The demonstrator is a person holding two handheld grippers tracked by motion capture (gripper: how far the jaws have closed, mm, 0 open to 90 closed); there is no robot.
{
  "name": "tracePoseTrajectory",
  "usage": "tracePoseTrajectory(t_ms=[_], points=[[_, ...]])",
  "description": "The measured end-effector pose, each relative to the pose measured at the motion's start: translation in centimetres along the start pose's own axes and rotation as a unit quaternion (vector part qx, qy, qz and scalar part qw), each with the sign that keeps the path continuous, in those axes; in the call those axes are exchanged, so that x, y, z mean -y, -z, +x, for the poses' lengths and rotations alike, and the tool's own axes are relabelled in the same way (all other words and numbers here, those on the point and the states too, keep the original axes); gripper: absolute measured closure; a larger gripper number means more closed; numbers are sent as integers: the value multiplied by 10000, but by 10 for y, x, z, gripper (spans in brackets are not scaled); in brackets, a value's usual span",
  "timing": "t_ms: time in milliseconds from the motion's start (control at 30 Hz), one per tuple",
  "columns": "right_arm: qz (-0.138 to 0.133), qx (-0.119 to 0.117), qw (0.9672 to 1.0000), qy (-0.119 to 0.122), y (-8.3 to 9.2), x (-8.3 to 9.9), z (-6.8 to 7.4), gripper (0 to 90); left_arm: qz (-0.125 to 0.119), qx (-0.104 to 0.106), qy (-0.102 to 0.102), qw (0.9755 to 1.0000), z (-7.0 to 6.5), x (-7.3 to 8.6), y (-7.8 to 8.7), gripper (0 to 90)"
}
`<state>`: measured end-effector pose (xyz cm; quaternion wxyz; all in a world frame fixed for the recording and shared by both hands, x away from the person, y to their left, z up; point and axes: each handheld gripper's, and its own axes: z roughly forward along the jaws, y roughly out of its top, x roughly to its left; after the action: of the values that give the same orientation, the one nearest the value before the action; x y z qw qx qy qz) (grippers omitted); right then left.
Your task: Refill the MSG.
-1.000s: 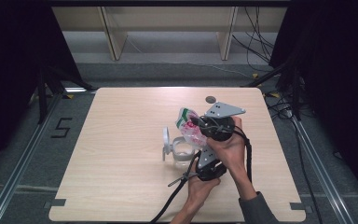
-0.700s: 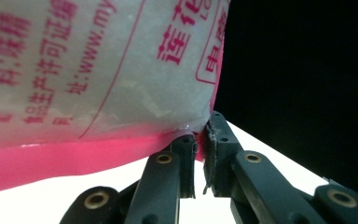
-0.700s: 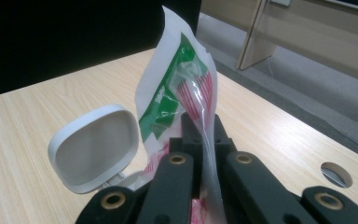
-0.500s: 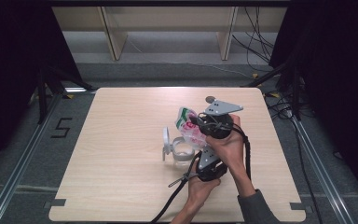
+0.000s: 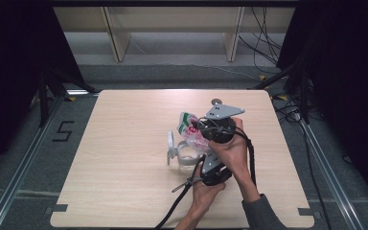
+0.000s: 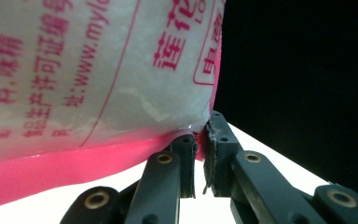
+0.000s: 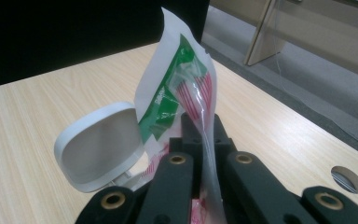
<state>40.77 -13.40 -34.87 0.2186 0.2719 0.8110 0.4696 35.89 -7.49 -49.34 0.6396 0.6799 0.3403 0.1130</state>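
Note:
A white, green and pink plastic packet (image 5: 188,125) is held up over a clear container (image 5: 188,157) whose white lid (image 5: 171,142) stands open at its left. My right gripper (image 5: 200,127), with the grey plate on top, is shut on the packet's upper part; in the right gripper view the film (image 7: 182,79) runs between the closed jaws, beside the lid (image 7: 98,144). My left gripper (image 5: 203,149) comes from below. In the left gripper view it (image 6: 200,140) pinches the pink bottom edge of the packet (image 6: 98,70), which has red print on it.
The wooden table (image 5: 124,182) has a small round hole (image 5: 216,101) near its far edge, behind the right gripper. Black cables (image 5: 182,199) trail from the grippers toward the near edge. Dark curtains and floor rails flank the table.
My right gripper has drifted slightly to the left with the packet. Both grips hold as before.

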Motion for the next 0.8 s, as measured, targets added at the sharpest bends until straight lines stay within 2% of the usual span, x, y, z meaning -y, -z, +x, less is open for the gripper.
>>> tracePoseTrajectory(t_ms=[100, 400, 467, 500, 600, 667, 700, 767, 800], points=[[21, -53, 9999, 93, -1, -1, 1, 900, -68, 10, 7, 10000, 1, 0, 0, 830], [90, -102, 9999, 18, -3, -2, 3, 900, -41, -26, 74, 10000, 1, -1, 1, 830], [92, -94, 9999, -34, -3, -2, 4, 900, -88, 46, 88, 9999, 2, -1, 1, 830], [39, -48, 10000, -11, -4, -2, 4, 900, 119, -77, -77, 9999, 4, -2, 2, 830], [67, -45, 9999, 99, -6, -3, 5, 900, 67, 20, -54, 10000, 5, -2, 2, 830], [124, -132, 9998, 96, -6, -3, 5, 900, 15, 27, -26, 10000, 5, -2, 1, 830], [86, -42, 10000, 15, -7, -3, 6, 900, 24, 31, -16, 10000, 5, -2, 1, 830], [74, -31, 10000, 10, -7, -2, 5, 900, 63, 20, -43, 10000, 5, -2, 2, 830], [104, -127, 9998, 91, -6, -3, 3, 900, 65, 18, -71, 10000, 5, -2, 2, 830]])
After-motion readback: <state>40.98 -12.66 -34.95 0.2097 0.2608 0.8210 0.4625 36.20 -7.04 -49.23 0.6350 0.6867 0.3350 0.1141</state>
